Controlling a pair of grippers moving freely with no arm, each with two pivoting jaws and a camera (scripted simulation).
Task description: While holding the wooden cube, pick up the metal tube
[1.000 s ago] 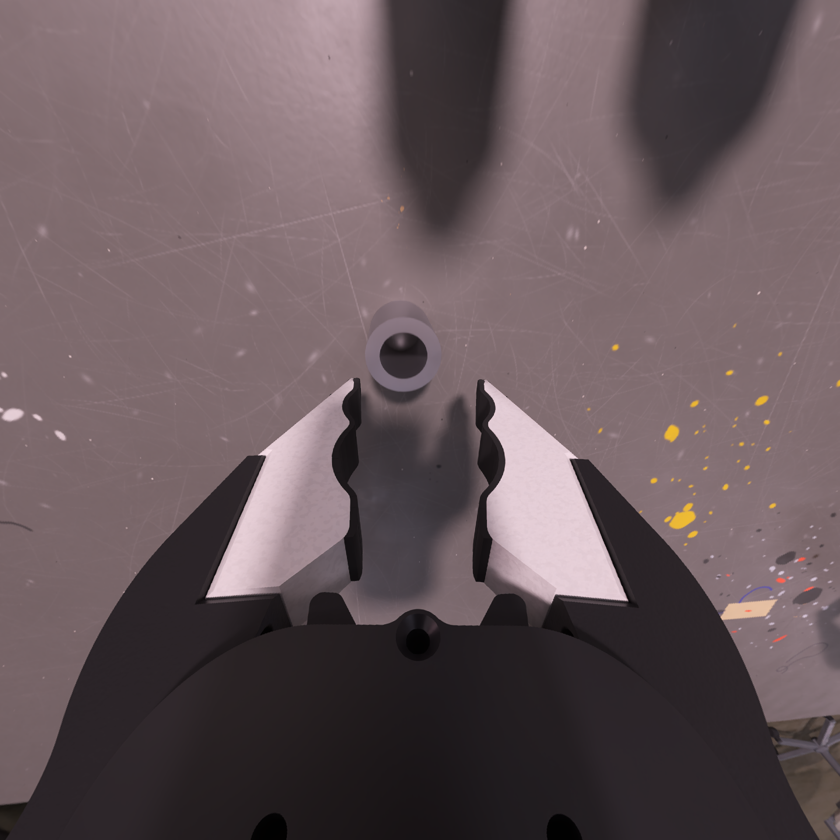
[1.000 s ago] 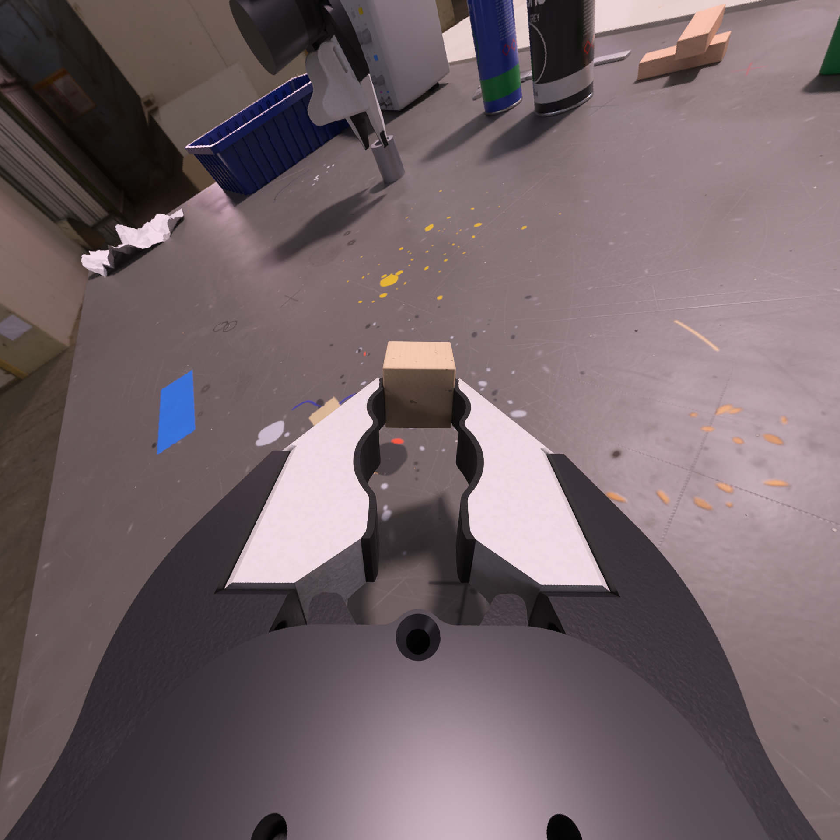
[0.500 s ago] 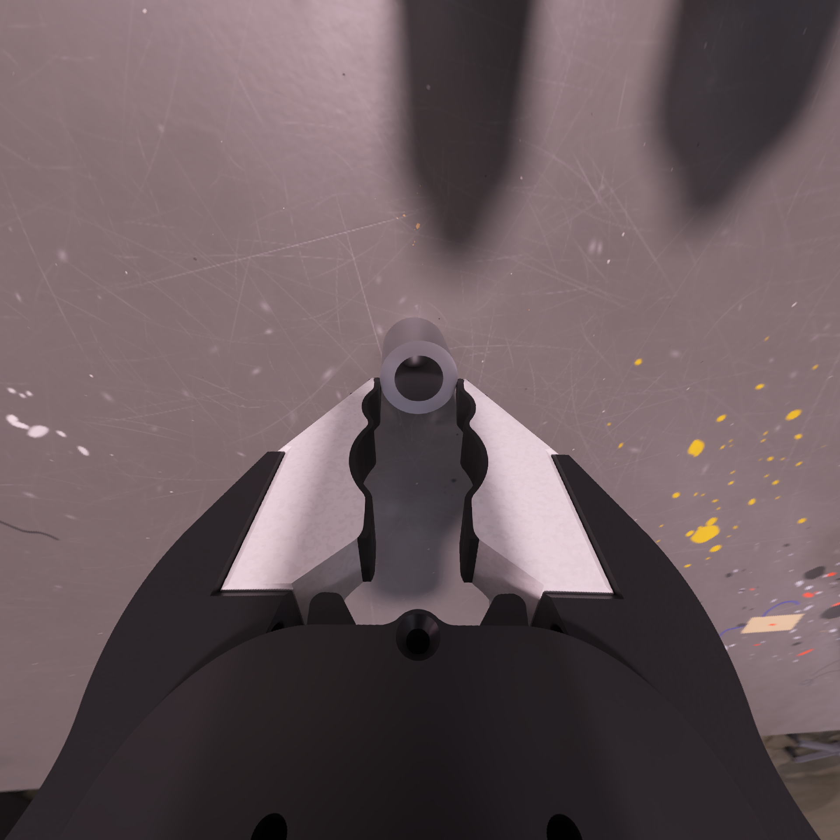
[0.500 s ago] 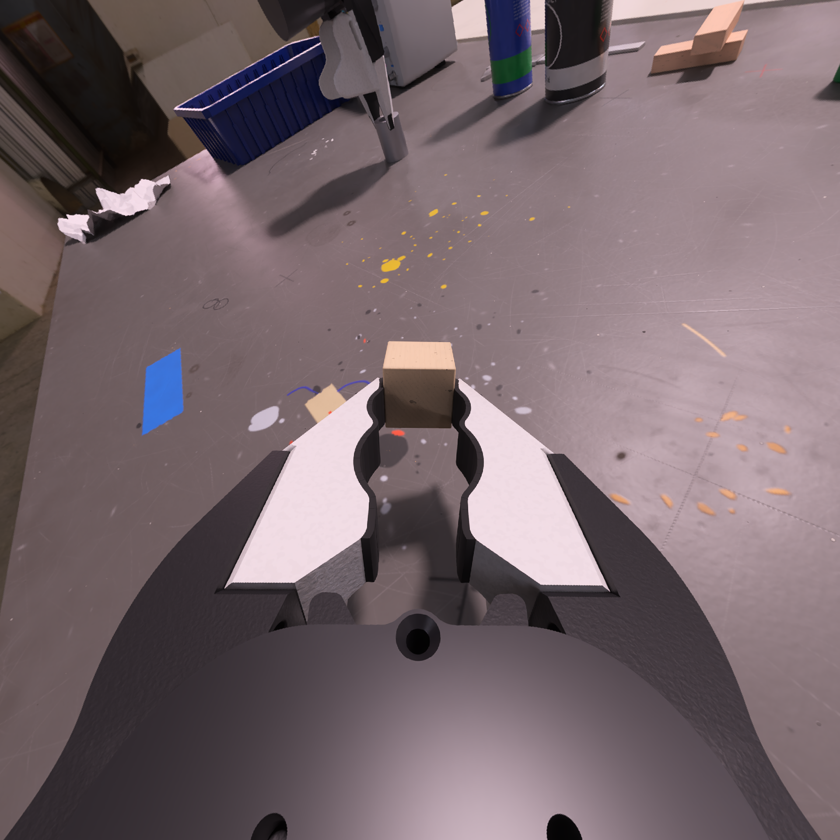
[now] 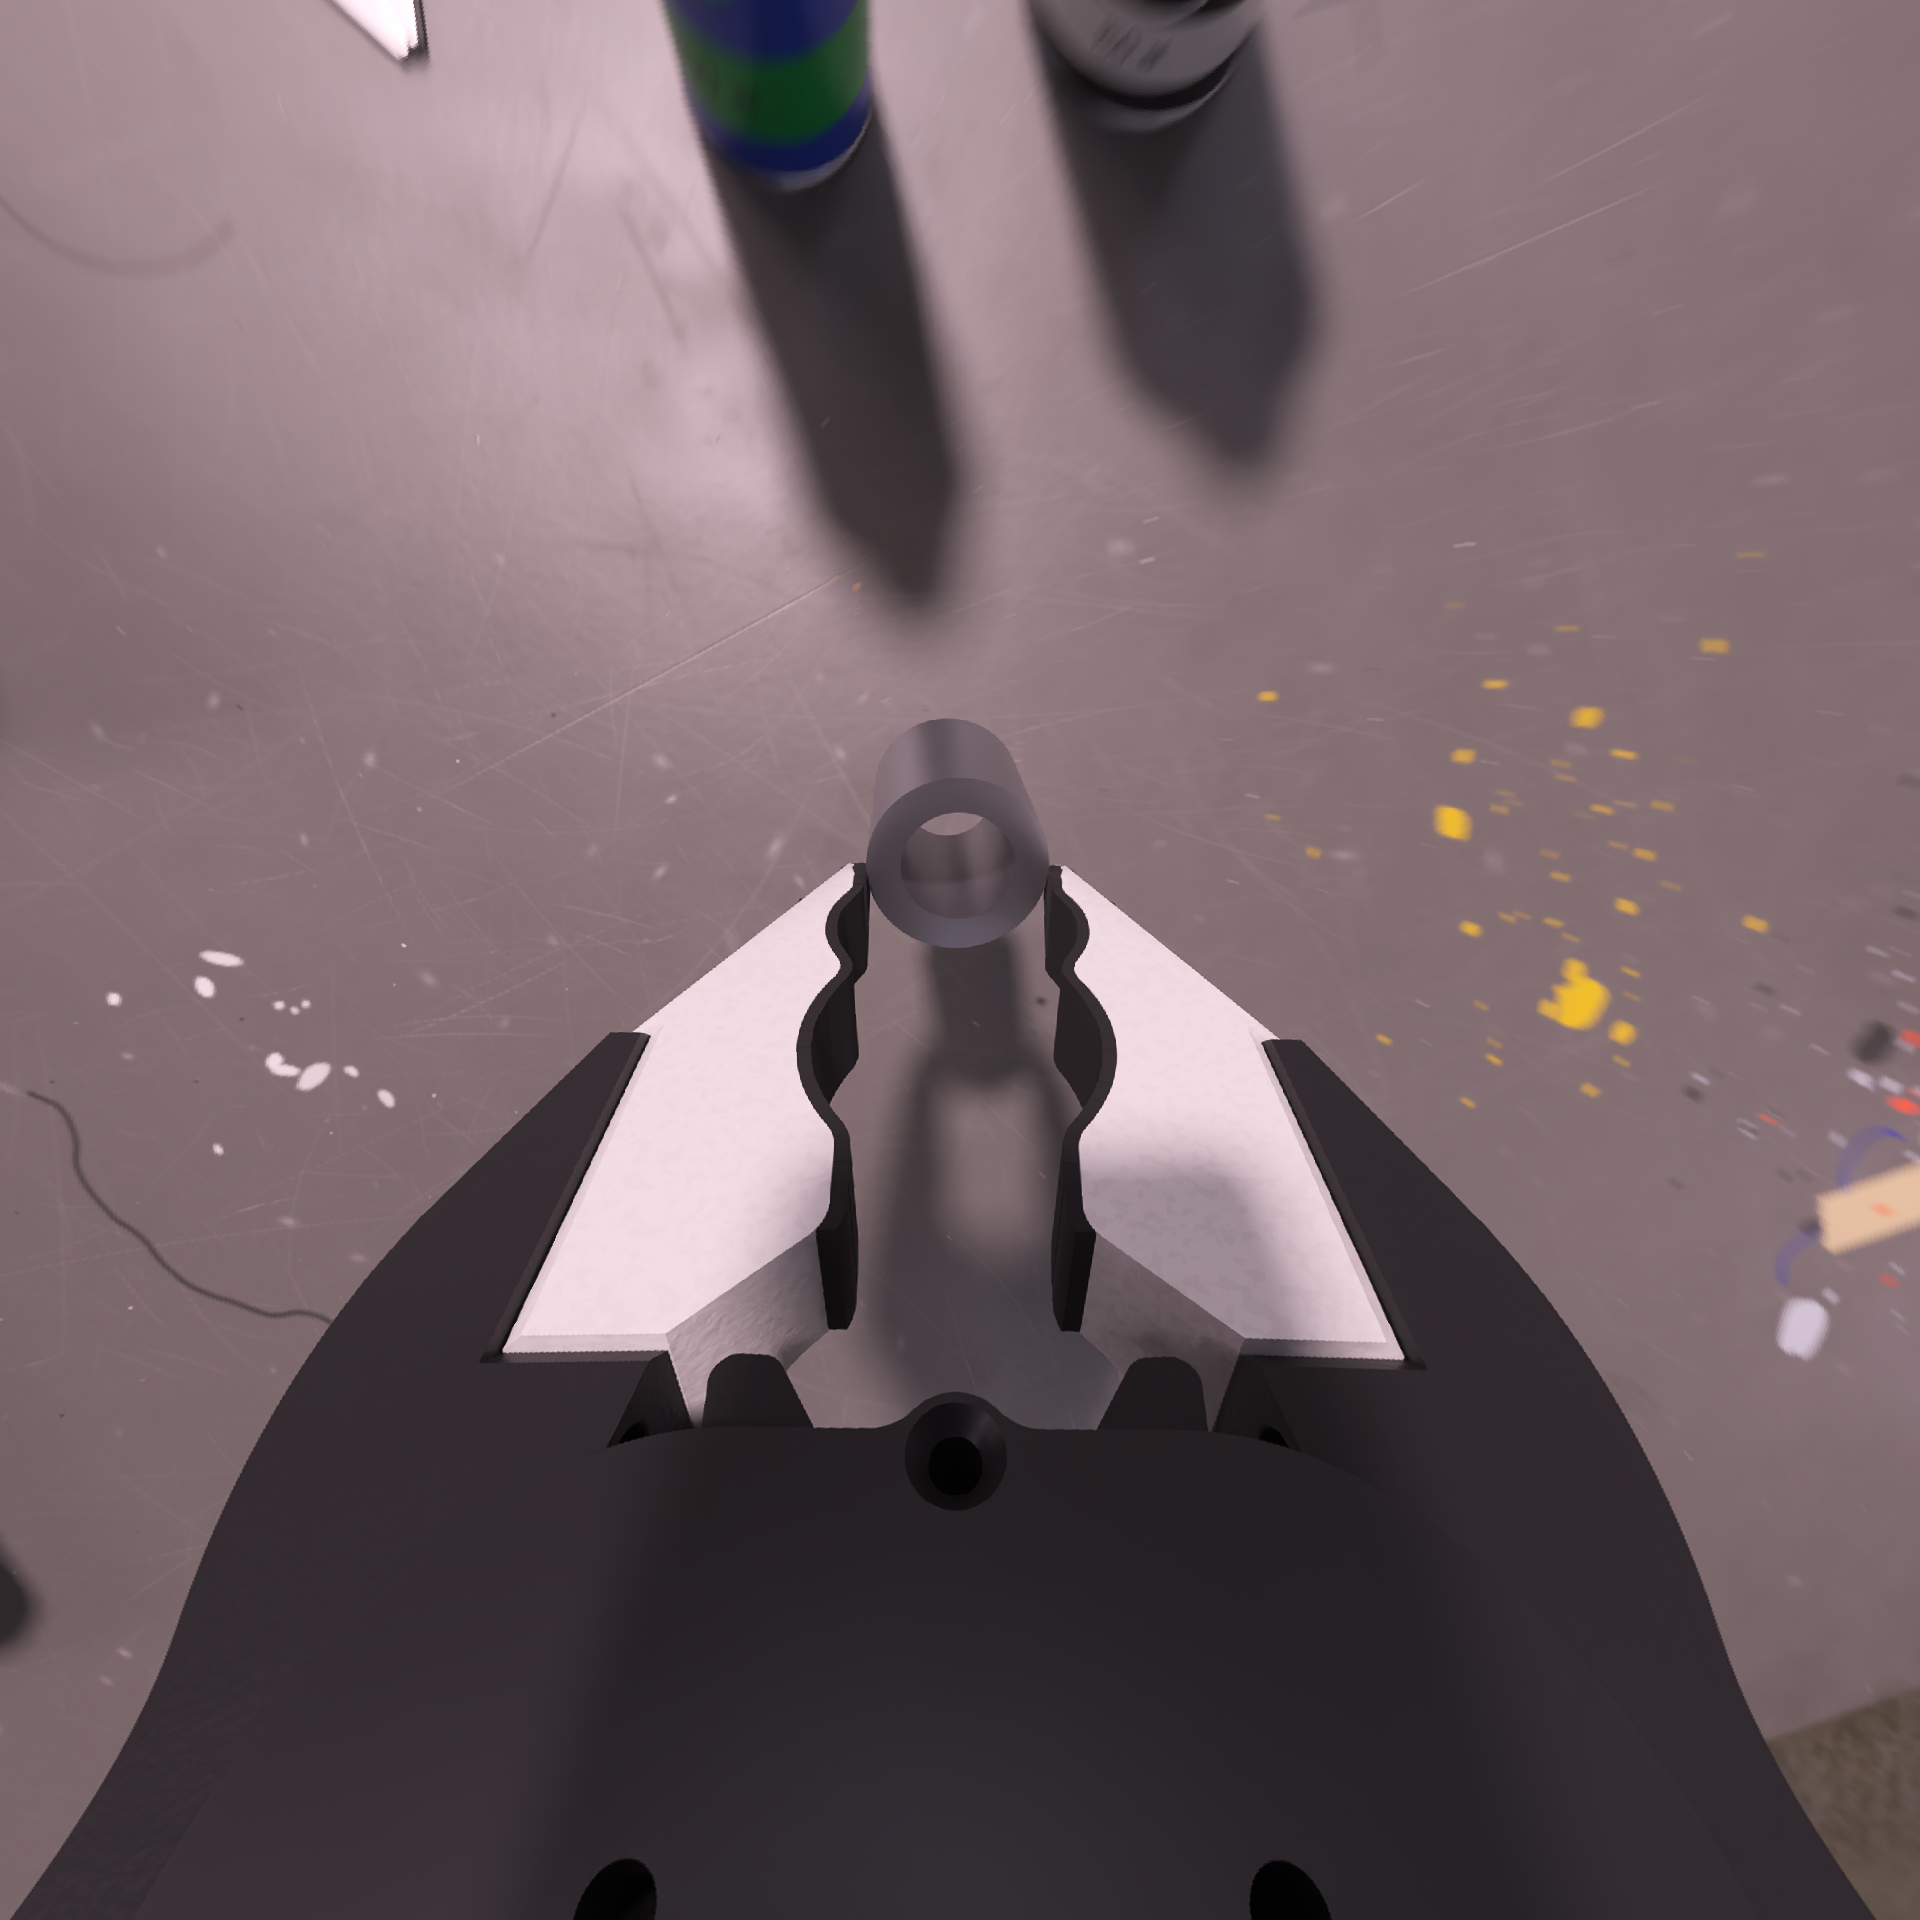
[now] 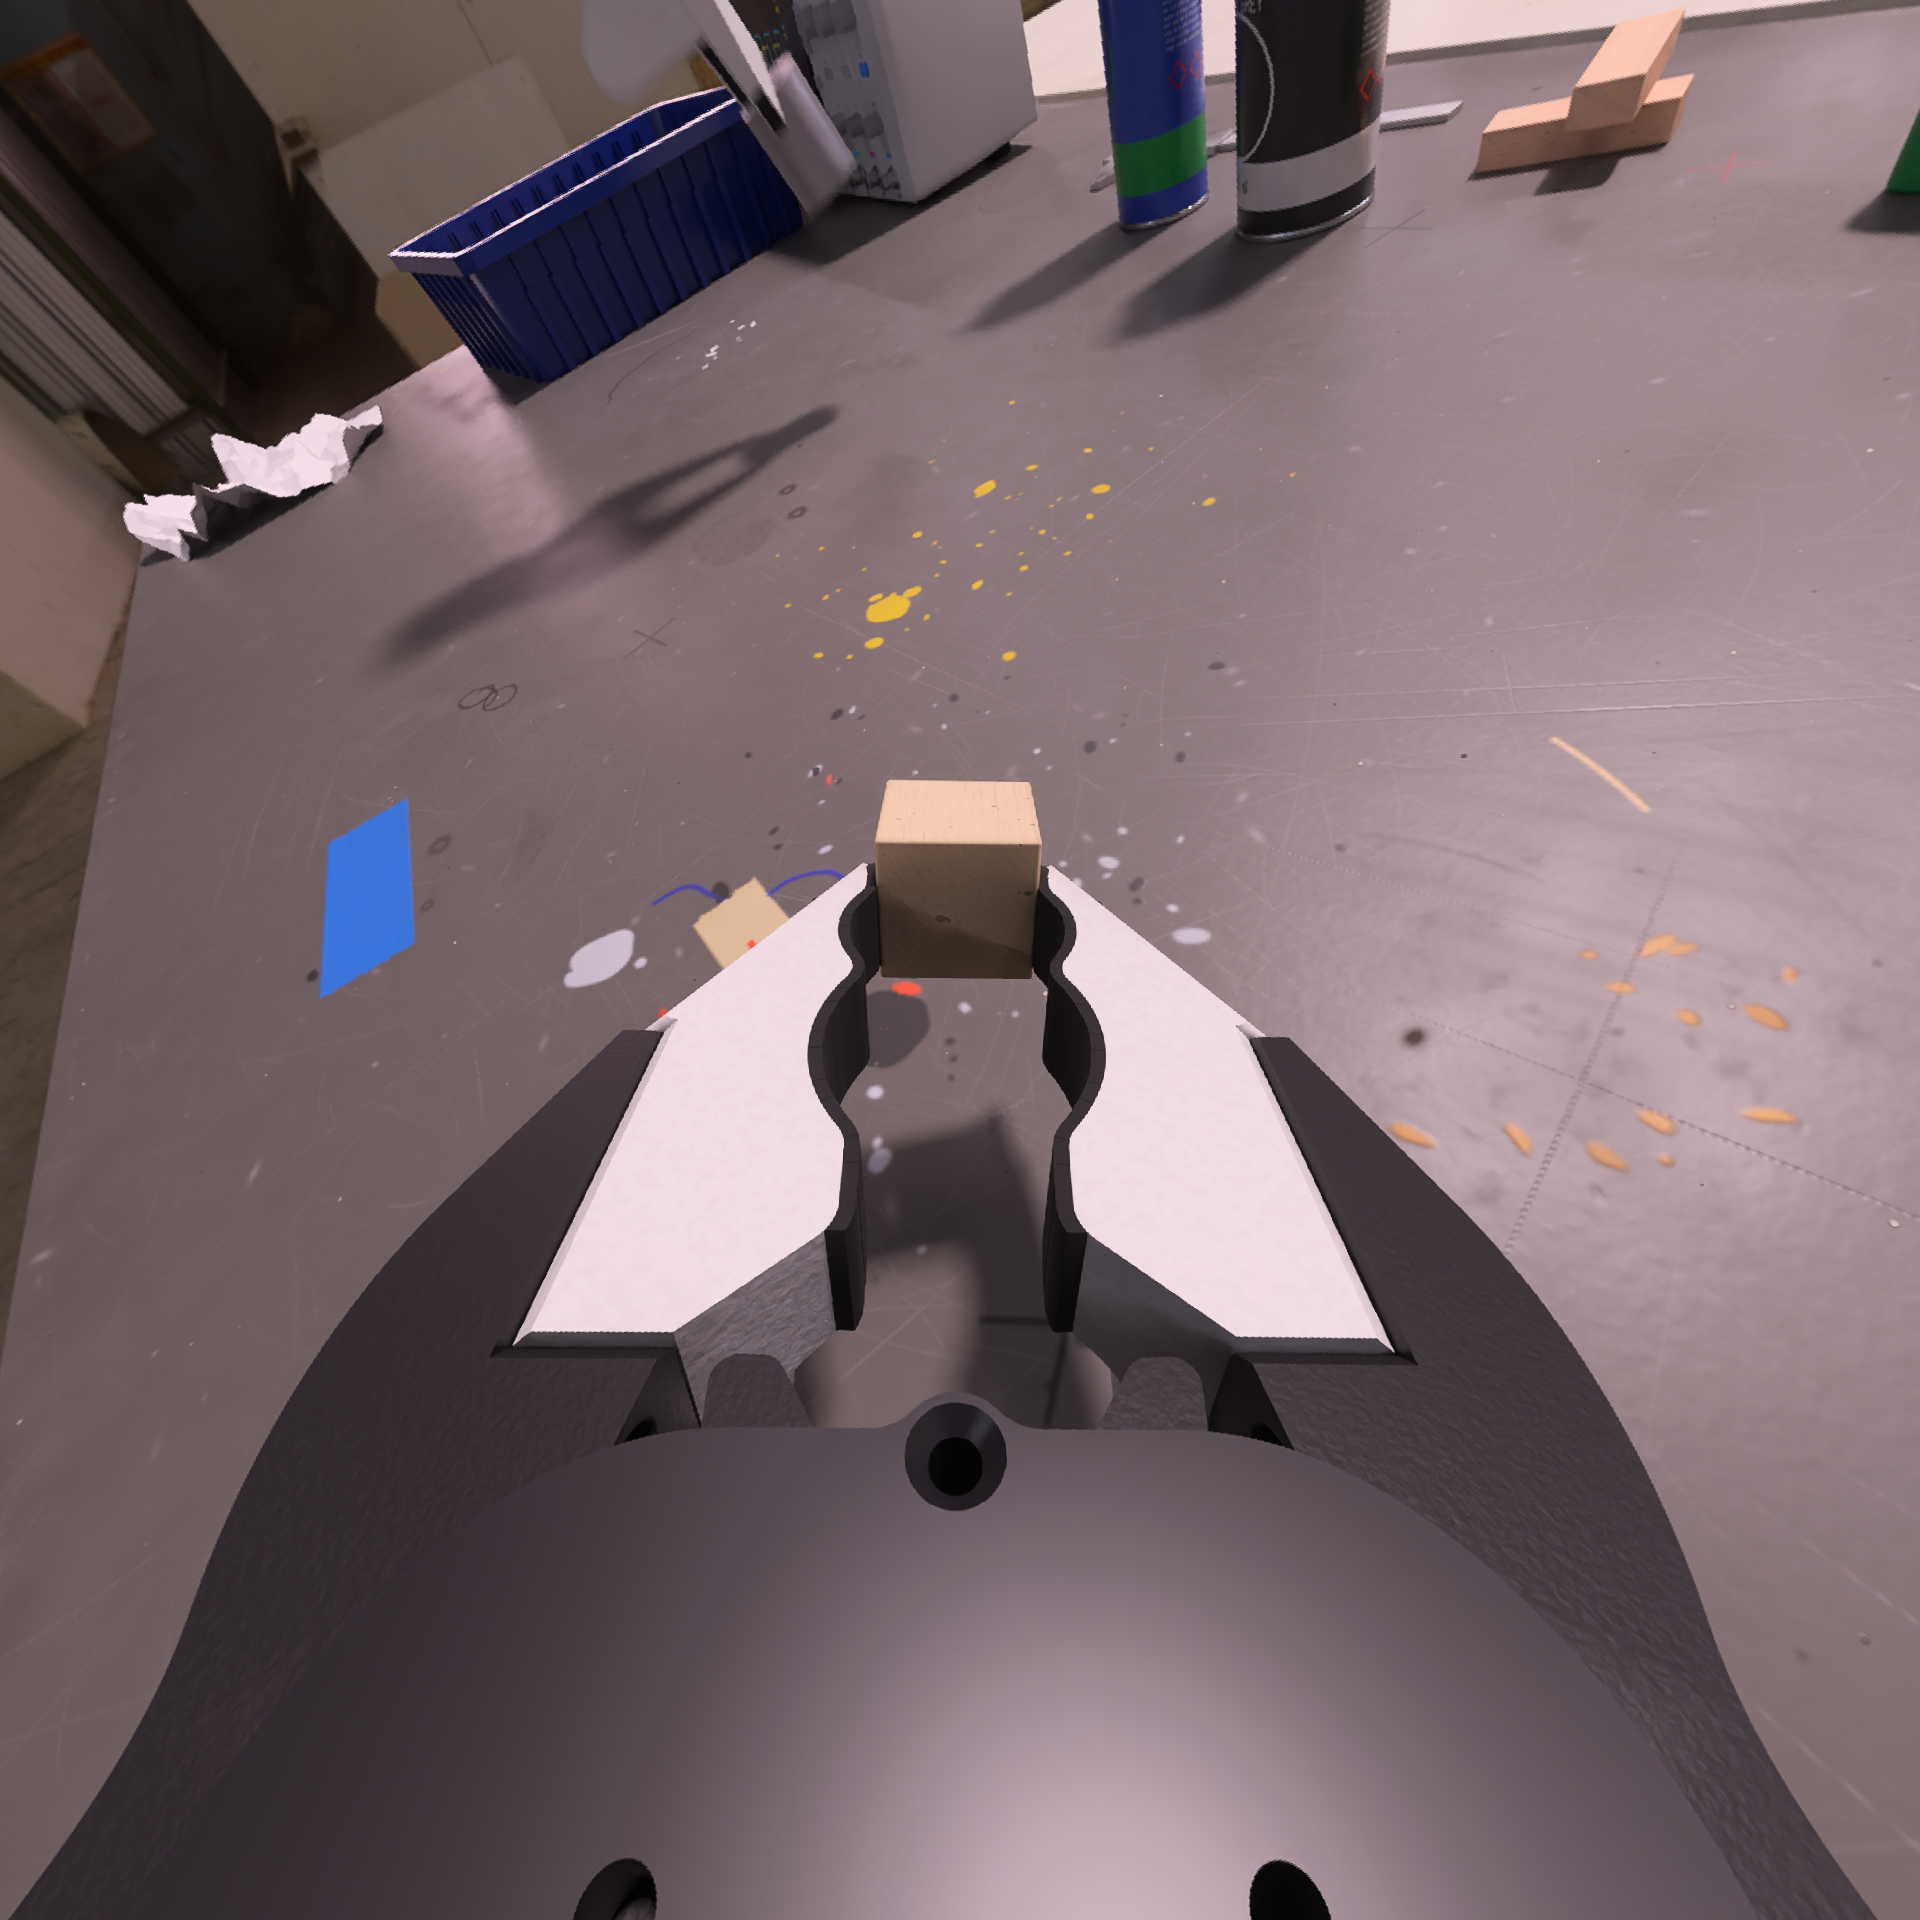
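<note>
The grey metal tube (image 5: 956,862) is gripped between the tips of my left gripper (image 5: 956,899), open end towards the camera. It hangs above the scratched grey table (image 5: 416,623), with its shadow on the surface below. My right gripper (image 6: 956,914) is shut on the light wooden cube (image 6: 956,873) and holds it above the table. In the right wrist view the left gripper (image 6: 727,62) shows blurred at the far top, raised over the table, with the tube (image 6: 810,130) in its fingers.
A blue-green can (image 6: 1158,114) and a black can (image 6: 1309,114) stand at the back, also ahead in the left wrist view (image 5: 774,83). A blue bin (image 6: 603,229), a white device (image 6: 925,94), wooden blocks (image 6: 1590,104) and crumpled paper (image 6: 260,478) line the far edges.
My left gripper closed on the tube and lifted it off the table, tilting forward so the cans came into view. My right gripper kept hold of the cube.
</note>
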